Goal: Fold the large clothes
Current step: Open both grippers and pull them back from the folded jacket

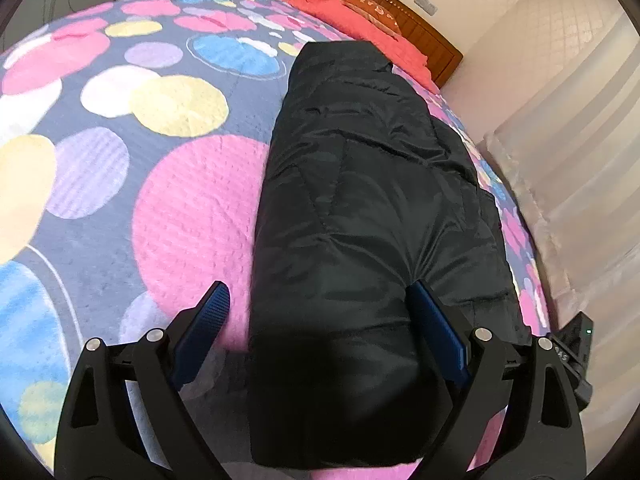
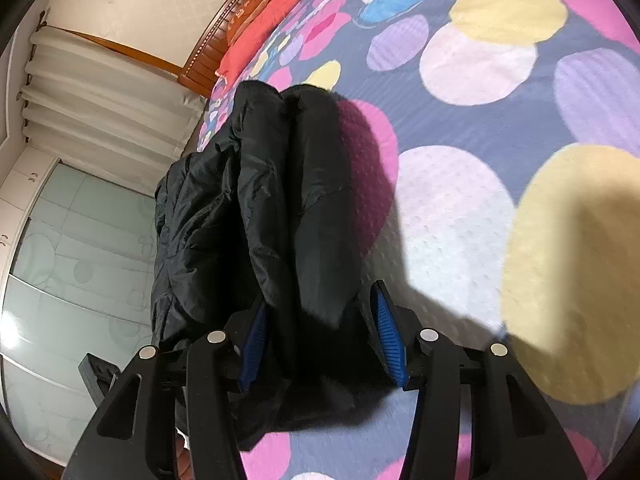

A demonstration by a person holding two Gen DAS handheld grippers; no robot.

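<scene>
A black padded jacket (image 1: pixel 360 200) lies folded into a long narrow bundle on a bed, over a bedspread (image 1: pixel 180 120) with big coloured circles. My left gripper (image 1: pixel 318 286) is open wide and straddles the near end of the bundle. Its left pad (image 1: pixel 208 320) stands apart from the fabric, and its right pad (image 1: pixel 436 332) is right against it. In the right wrist view the jacket (image 2: pixel 240 200) runs away from the camera along the bed's edge. My right gripper (image 2: pixel 320 296) is open around a raised fold, and its right pad (image 2: pixel 388 336) is off the cloth.
A wooden headboard (image 1: pixel 400 12) and a red pillow (image 1: pixel 360 28) mark the far end of the bed. Pale curtains (image 1: pixel 580 160) hang just beyond the bed's edge beside the jacket. A wardrobe with frosted glass doors (image 2: pixel 80 260) stands past the curtains (image 2: pixel 100 92).
</scene>
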